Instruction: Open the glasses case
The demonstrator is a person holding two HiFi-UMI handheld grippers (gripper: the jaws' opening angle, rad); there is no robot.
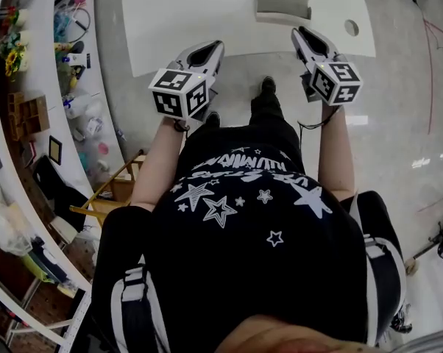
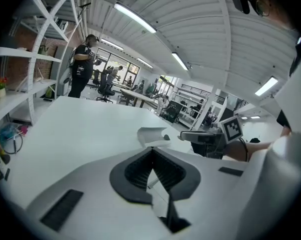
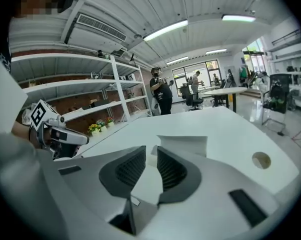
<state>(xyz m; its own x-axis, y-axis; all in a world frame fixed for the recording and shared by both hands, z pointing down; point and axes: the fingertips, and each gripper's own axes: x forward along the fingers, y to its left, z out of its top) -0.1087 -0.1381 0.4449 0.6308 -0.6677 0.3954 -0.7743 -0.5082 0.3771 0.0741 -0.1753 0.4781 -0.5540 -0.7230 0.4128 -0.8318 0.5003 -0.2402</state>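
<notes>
On the white worktop (image 1: 207, 13) of a workshop, the glasses case (image 1: 282, 7) is sitting with its lid apparently raised, so the opening is looking done. The left tongs (image 1: 214, 45) are hovering closed and empty, and the right tongs (image 1: 299, 31) are hovering slightly parted and empty, both short of the case.

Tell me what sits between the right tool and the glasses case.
Nothing: only a bare strip of white table separates the right tool from the glasses case. The right gripper view shows it, and the head view agrees.

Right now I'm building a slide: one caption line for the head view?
Left gripper and right gripper reach over the white table's edge toward the glasses case.
</notes>
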